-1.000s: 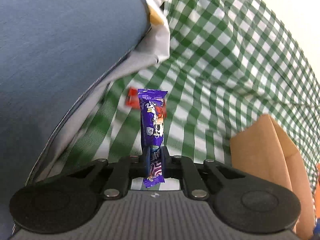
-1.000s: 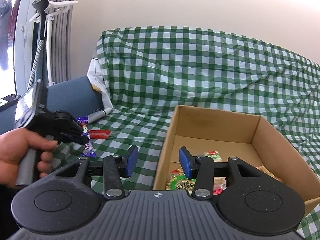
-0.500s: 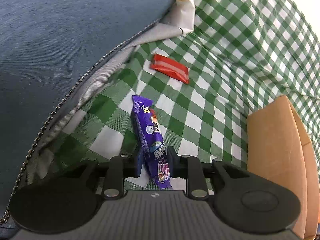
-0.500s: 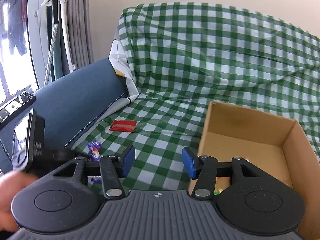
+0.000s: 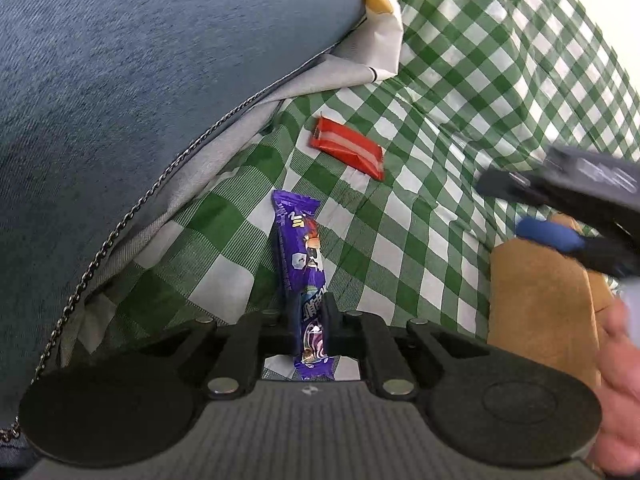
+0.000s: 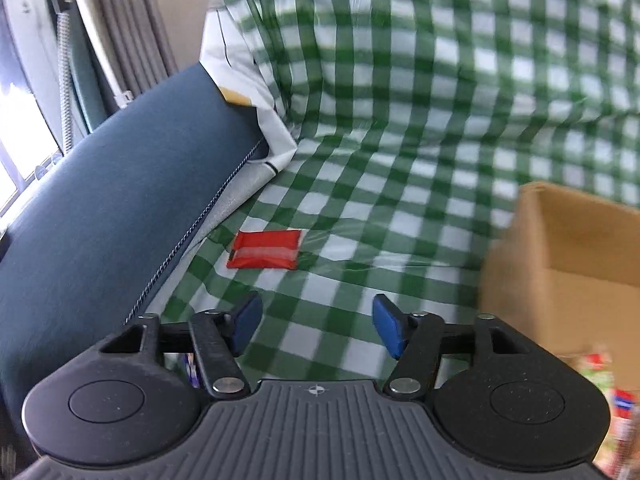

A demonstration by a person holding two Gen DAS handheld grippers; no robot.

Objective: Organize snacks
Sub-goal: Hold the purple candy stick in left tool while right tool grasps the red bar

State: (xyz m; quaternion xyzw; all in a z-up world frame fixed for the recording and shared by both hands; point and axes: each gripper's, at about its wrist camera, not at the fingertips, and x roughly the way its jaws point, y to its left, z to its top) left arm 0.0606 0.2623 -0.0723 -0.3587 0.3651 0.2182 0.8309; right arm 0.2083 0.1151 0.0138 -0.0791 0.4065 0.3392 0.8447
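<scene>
Sofa seat covered by a green-and-white checked cloth (image 6: 400,120). Landmark: the red snack packet (image 6: 264,249), lying flat on the cloth. Left of it, a blue cushion (image 6: 120,200) with a zip edge. Nearer the camera than it, a purple snack wrapper (image 5: 300,256). Right of it, well apart, an open cardboard box (image 6: 560,264) standing on the cloth.

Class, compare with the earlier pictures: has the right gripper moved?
Yes. The right gripper has swung left, away from the cardboard box, toward the red packet.
</scene>
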